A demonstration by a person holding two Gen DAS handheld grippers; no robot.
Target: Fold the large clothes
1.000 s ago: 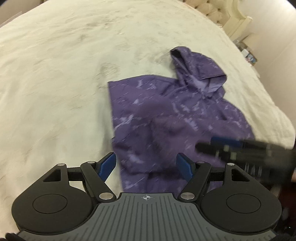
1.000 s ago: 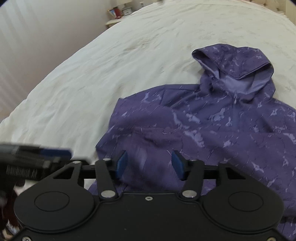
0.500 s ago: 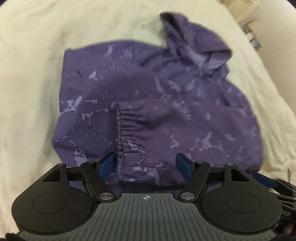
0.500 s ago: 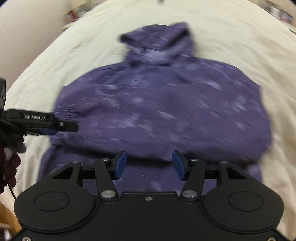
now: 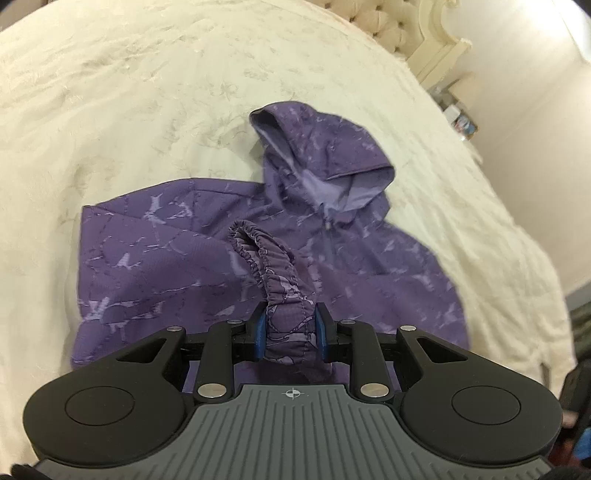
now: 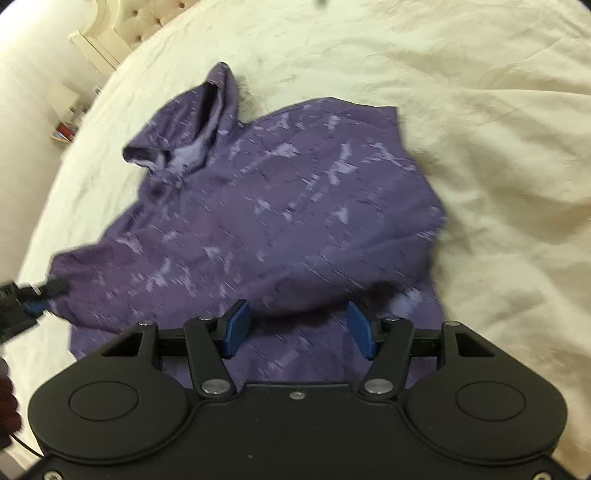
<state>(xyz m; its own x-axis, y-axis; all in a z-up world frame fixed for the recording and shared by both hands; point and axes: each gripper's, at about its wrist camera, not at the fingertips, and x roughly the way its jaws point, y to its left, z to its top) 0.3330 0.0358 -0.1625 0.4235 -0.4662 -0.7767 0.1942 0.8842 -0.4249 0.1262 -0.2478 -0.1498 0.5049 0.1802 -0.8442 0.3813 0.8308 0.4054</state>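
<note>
A purple patterned hoodie [image 5: 369, 280] lies front up on a cream bedspread [image 5: 147, 92], hood [image 5: 332, 166] pointing away. My left gripper [image 5: 290, 334] is closing its jaws; the blue pads press on the elastic sleeve cuff [image 5: 266, 258], which loops up out of the grip. In the right wrist view the hoodie [image 6: 295, 206] fills the middle. My right gripper [image 6: 295, 328] hovers open over its near edge, nothing pinched between its pads. The left gripper [image 6: 37, 295] shows at the hoodie's left corner.
The bedspread [image 6: 498, 147] spreads wide around the garment. A tufted cream headboard [image 5: 388, 22] stands at the far end, with small items on a bedside stand [image 5: 461, 122] beside it. The bed's edge drops off at the right of the left wrist view.
The left gripper went from open over the hoodie to shut on the sleeve cuff, lifting it. The right gripper swung across the garment and rolled, staying open.
</note>
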